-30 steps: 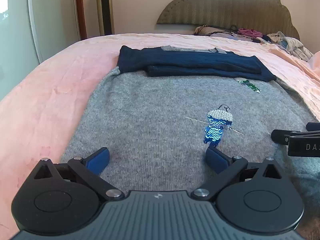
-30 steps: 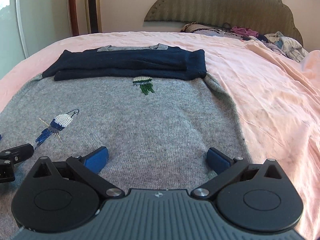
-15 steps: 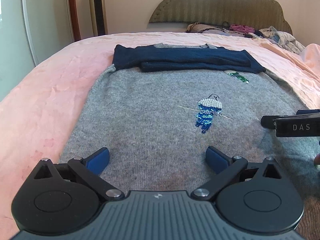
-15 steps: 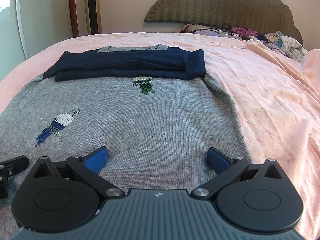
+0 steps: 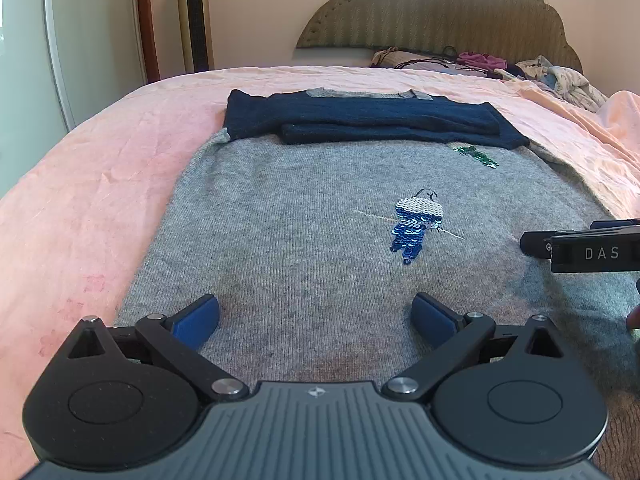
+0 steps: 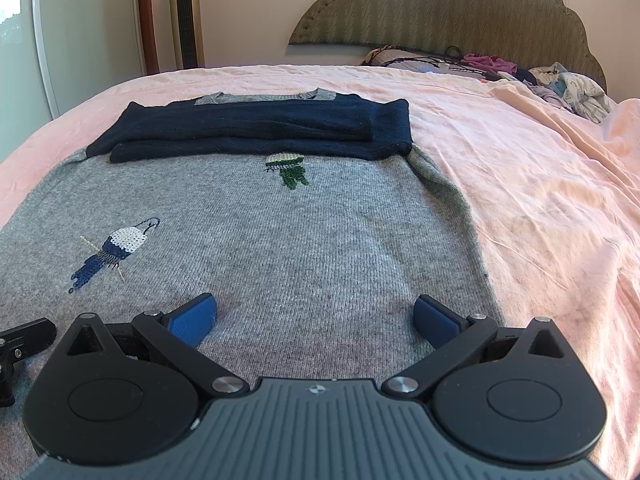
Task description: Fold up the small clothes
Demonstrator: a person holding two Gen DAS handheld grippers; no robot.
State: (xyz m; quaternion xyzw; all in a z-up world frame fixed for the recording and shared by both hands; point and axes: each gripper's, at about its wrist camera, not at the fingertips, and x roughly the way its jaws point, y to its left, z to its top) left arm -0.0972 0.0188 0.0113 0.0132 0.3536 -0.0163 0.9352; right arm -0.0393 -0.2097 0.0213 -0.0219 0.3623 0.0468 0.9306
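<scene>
A grey knit sweater (image 5: 300, 220) lies flat on the bed, also seen in the right wrist view (image 6: 320, 232). Its navy sleeves (image 5: 360, 124) are folded across the far end (image 6: 256, 128). A blue sequin figure (image 5: 416, 228) and a green one (image 6: 290, 168) decorate it. My left gripper (image 5: 316, 316) is open and empty over the sweater's near left part. My right gripper (image 6: 316, 316) is open and empty over the near right part; it also shows in the left wrist view (image 5: 580, 248).
The pink bedsheet (image 6: 540, 200) surrounds the sweater. A pile of clothes (image 6: 560, 84) lies by the padded headboard (image 6: 440, 8). A tower fan (image 5: 194, 20) and a white door (image 5: 92, 40) stand at the left wall.
Both grippers drew back slightly toward the sweater's near hem and stayed open. The left view swung a little to the right.
</scene>
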